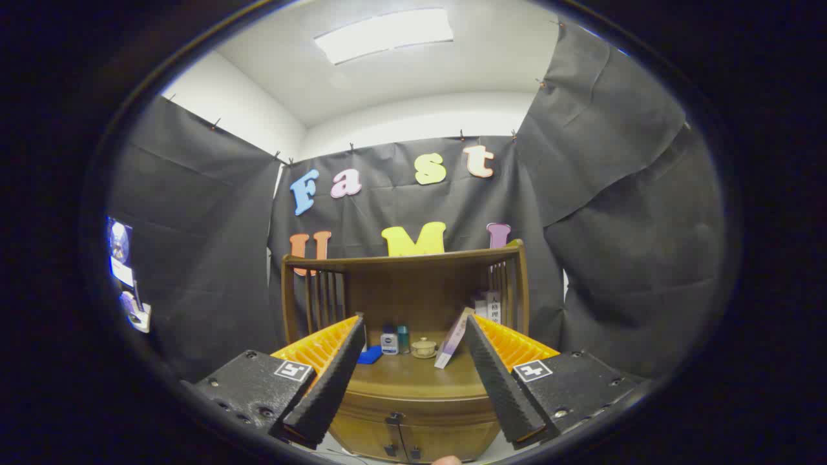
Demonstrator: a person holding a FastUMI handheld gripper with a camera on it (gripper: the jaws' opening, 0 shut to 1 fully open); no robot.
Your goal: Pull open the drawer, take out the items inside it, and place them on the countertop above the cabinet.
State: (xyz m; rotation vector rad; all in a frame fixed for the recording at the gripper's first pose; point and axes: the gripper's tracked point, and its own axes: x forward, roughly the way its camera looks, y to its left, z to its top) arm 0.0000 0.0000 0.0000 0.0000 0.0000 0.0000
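My jaws (413,323) stood released, grasping nothing, short of the wooden cabinet (413,400). Beyond them its desk (407,374) carried a blue cloth (370,355), small bottles (389,340), a lidded cup (424,347) and a leaning box (452,339).

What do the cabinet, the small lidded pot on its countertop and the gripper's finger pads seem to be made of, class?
Cabinet: looks like brown wood with a smooth, slightly glossy finish that catches light along the front edge. Small lidded pot: probably glazed ceramic, pale and shiny, though too small to be sure. Pads of the open gripper: black, matte, ribbed, likely rubber or foam.
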